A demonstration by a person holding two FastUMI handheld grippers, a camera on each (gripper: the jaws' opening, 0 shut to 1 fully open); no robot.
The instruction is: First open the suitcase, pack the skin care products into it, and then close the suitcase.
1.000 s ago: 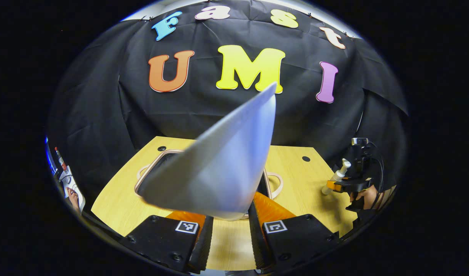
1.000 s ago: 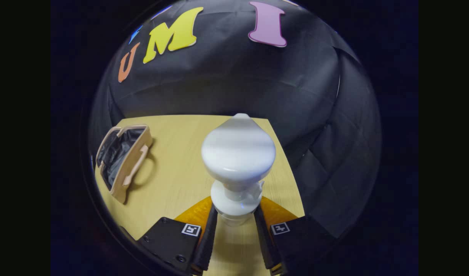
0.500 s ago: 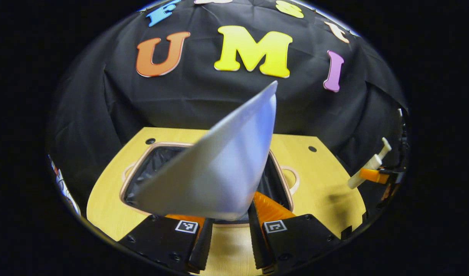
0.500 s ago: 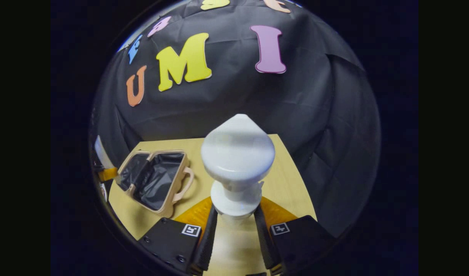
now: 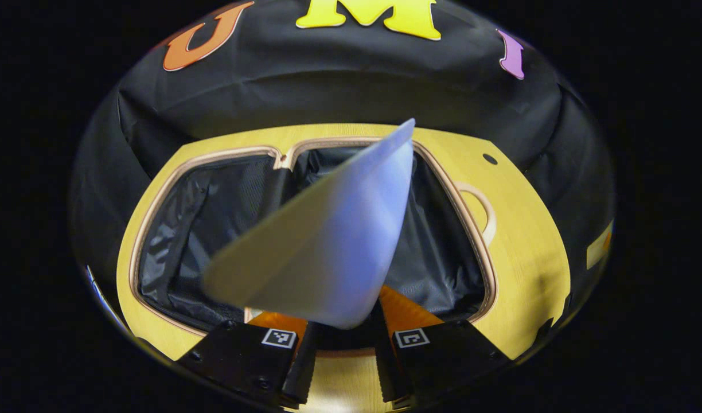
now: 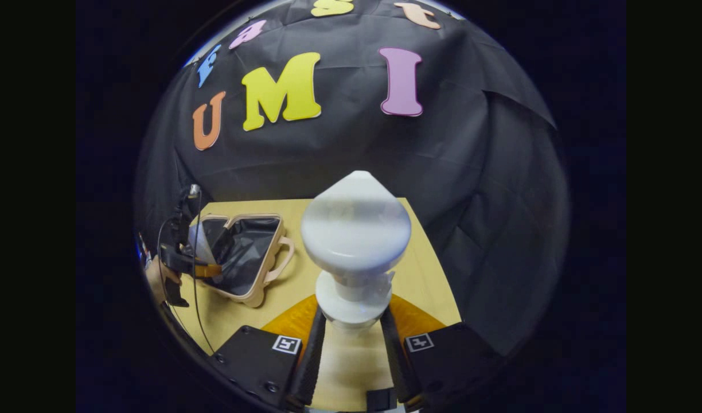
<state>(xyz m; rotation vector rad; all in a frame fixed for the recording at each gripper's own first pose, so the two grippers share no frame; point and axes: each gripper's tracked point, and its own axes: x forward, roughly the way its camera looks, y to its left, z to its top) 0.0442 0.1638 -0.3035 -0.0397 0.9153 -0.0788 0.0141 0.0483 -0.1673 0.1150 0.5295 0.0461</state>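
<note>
— How is the suitcase [image 5: 460, 206] lying, and what is seen inside it?

— It is laid flat and fully opened on the wooden table [image 5: 529, 269], both halves exposed side by side. Each half is lined with crinkled black fabric, edged by a tan rim, and a curved tan handle is seen at its right side. No product can be made out resting on the lining.

— What is held by the left gripper [image 5: 339, 358]?

— A flat, smooth, pale tube [image 5: 328, 241] is clamped at its rounded lower end between both fingers, the jaws narrowed onto it. It widens, then tapers to a thin crimped tip, and is held above the open suitcase. In the right gripper view the left gripper [image 6: 205, 269] is seen at the suitcase's [image 6: 242, 252] near edge, gripped by a hand [image 6: 156, 278].

— And the right gripper [image 6: 351, 350]?

— A white pump bottle [image 6: 355, 246] is pinched at its neck between both fingers. Its glossy, rounded pump head is pointed toward the camera, over the bare table, well apart from the suitcase at the left.
</note>
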